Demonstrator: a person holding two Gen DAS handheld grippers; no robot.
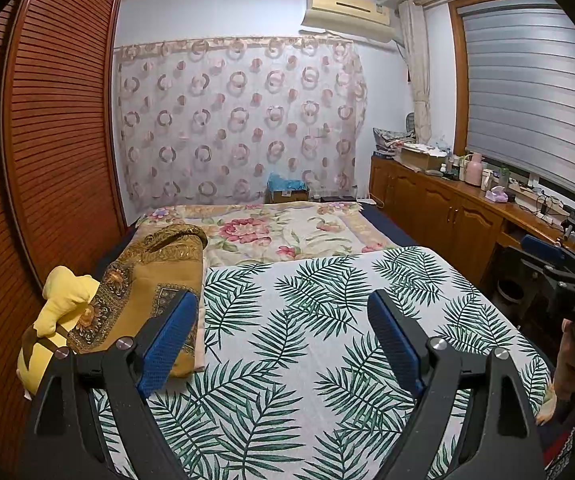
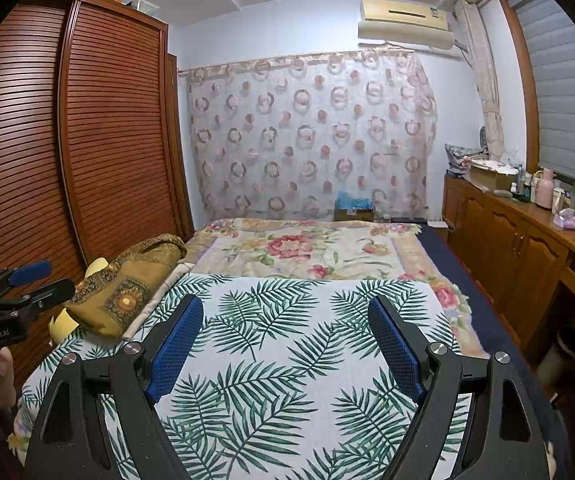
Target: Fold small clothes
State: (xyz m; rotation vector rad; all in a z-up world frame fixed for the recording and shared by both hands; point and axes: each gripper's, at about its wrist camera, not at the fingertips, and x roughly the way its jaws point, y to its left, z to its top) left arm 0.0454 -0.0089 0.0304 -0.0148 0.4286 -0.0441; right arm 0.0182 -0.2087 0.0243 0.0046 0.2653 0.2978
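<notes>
Left claw [image 1: 283,304] spread wide, blue pads well apart, nothing between them. Hovering above the leaf-print sheet [image 1: 327,320] on the bed, pointing slightly down toward the far wall. Right claw [image 2: 285,306] likewise wide open and empty, over the same sheet.

Small clothes to fold: none identifiable on the sheet ahead of either claw. Only cloth items near: a mustard patterned bundle [image 1: 155,276] just left of the left claw's left pad, lying along the sheet's left edge, and a yellow cloth or soft toy [image 1: 63,304] touching that bundle, further left and nearer the camera. Cannot tell whether either is a garment. From the right wrist view, same mustard bundle [image 2: 127,288] sits ahead and to the left of the right claw, yellow item [image 2: 63,326] partly hidden behind it.

Beyond both claws: floral blanket [image 1: 287,232] covering the far half of the bed, its near edge tucked under or meeting the leaf-print sheet. Past that, circle-print curtain [image 1: 239,120] on the far wall, air conditioner [image 1: 349,12] above it.

Left of the claws: slatted wooden wardrobe [image 1: 59,120]. Right of the claws: wooden cabinet worktop [image 1: 487,196] under the window blind [image 1: 535,92], cluttered with bottles and boxes.

Right claw visible at the right edge of the left wrist view [image 1: 555,260], a hand [image 1: 567,360] on its grip. Left claw visible at the left edge of the right wrist view [image 2: 43,280].
</notes>
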